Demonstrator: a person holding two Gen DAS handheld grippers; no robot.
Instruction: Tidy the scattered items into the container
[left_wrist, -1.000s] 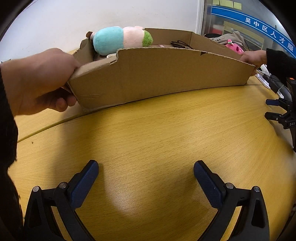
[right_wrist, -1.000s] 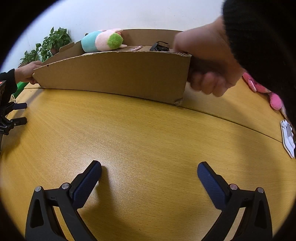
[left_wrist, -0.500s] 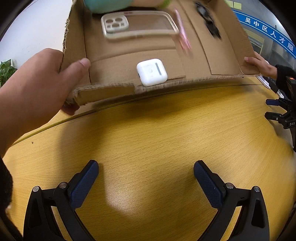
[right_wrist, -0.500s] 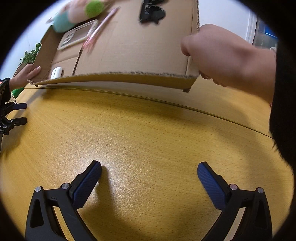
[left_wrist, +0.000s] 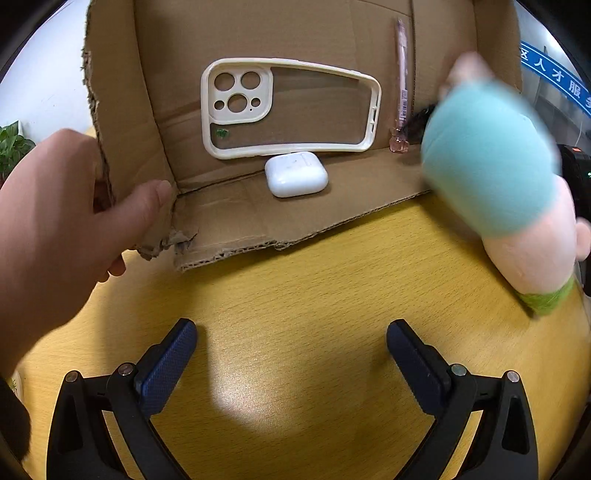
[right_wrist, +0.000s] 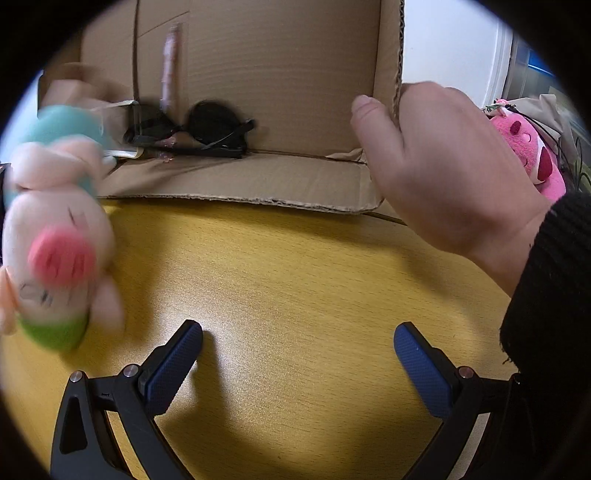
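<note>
A cardboard box (left_wrist: 229, 221) is tipped on its side, open towards me, held by bare hands (left_wrist: 55, 229) (right_wrist: 443, 177). Inside lie a clear phone case (left_wrist: 291, 107), a white earbud case (left_wrist: 295, 174), a pink pen (left_wrist: 400, 85) and black sunglasses (right_wrist: 199, 129). A plush toy in teal, pink and green (left_wrist: 506, 192) tumbles out, blurred, onto the yellow table (left_wrist: 295, 302); it also shows in the right wrist view (right_wrist: 59, 236). My left gripper (left_wrist: 291, 354) and right gripper (right_wrist: 297, 354) are open and empty, low over the table in front of the box.
A pink plush (right_wrist: 528, 147) lies behind the hand at the right of the box. A green plant (left_wrist: 11, 144) stands at the far left. A black stand (left_wrist: 576, 177) sits at the table's right edge.
The hands have tipped the box from upright fully onto its side. Its contents slid towards the lower wall, and the plush toy has fallen out towards the table.
</note>
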